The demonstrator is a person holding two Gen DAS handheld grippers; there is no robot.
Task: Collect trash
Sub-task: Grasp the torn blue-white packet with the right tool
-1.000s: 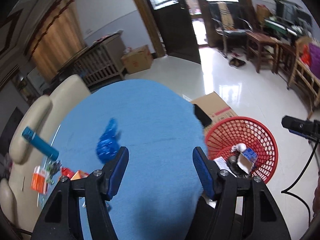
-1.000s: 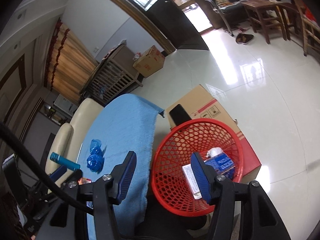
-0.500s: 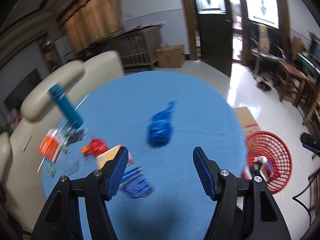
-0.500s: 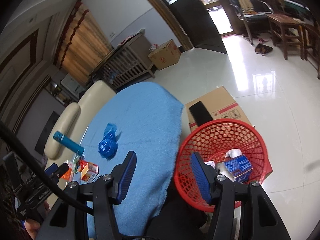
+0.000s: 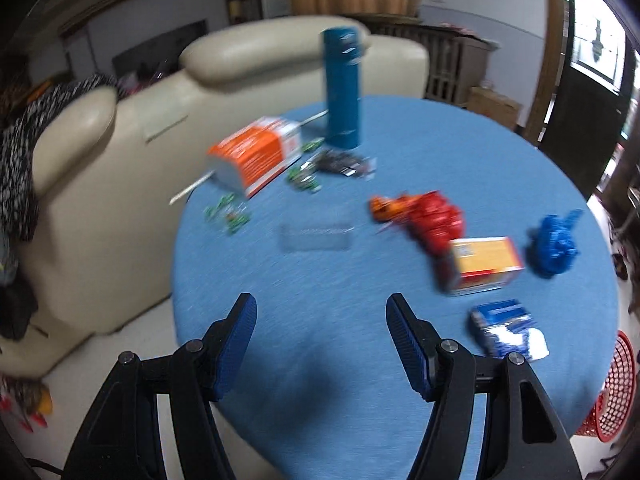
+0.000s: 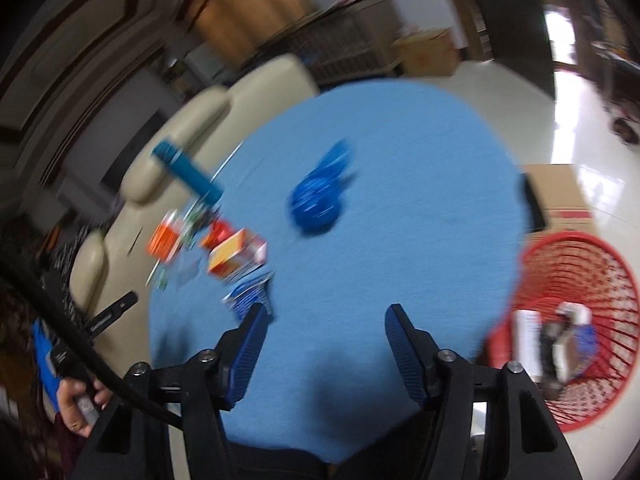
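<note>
Litter lies on a round blue-clothed table (image 5: 360, 360): a crumpled blue bag (image 5: 554, 246), a crumpled red wrapper (image 5: 434, 216), an orange-and-yellow box (image 5: 482, 264), a blue-and-white packet (image 5: 506, 328), an orange-and-white carton (image 5: 256, 154), small green wrappers (image 5: 228, 214). My left gripper (image 5: 320, 340) hangs open over the near cloth, with nothing between its fingers. My right gripper (image 6: 324, 344) has its jaws opening over the table's near edge, nothing between them. A red mesh basket (image 6: 600, 280) holding trash stands on the floor to the right. The blue bag (image 6: 318, 196) lies mid-table ahead of the right gripper.
A tall teal bottle (image 5: 342, 88) stands at the table's far side. A cream sofa (image 5: 120, 140) borders the table on the left. A cardboard box (image 6: 564, 196) sits behind the basket. A hand (image 6: 80, 404) holding the other gripper's handle shows at lower left in the right wrist view.
Both views have swung from the basket side to the table's littered side. The left gripper rolled and now faces the sofa and trash. The right gripper's jaws stand slightly wider.
</note>
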